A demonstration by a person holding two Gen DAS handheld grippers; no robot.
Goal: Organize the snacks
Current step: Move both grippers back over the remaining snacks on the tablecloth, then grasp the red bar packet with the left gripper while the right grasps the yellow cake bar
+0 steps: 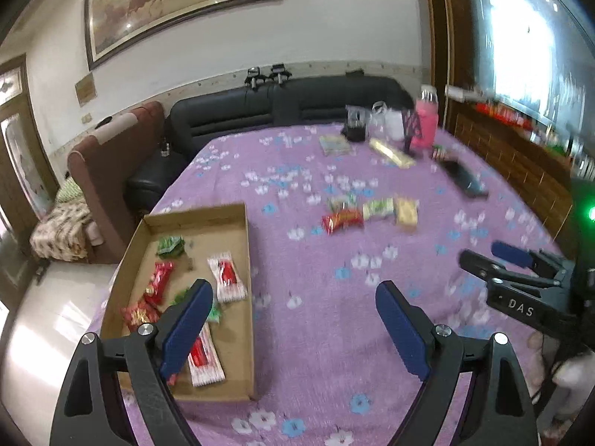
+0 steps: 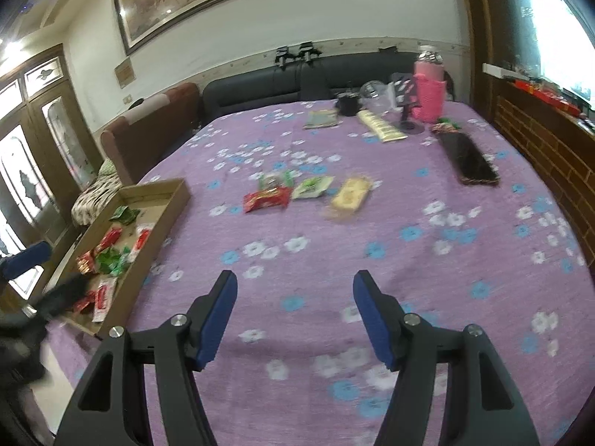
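A shallow cardboard box [image 1: 238,334] [image 2: 174,197] sits at the table's left edge and holds several red, green and white snack packets. A red packet [image 1: 342,221] [image 2: 266,200], green packets [image 1: 378,208] [image 2: 311,187] and a yellow packet [image 1: 406,212] [image 2: 350,194] lie loose mid-table. My left gripper [image 1: 293,297] is open and empty above the box's right wall. My right gripper [image 2: 295,284] [image 1: 483,256] is open and empty over the cloth, nearer than the loose packets.
The table wears a purple flowered cloth [image 2: 409,260]. At the far side stand a pink bottle [image 2: 429,89], a clear jar [image 2: 373,97], a black cup [image 2: 347,104], a yellow box [image 2: 381,125] and a dark phone [image 2: 468,160]. Sofas stand behind and left.
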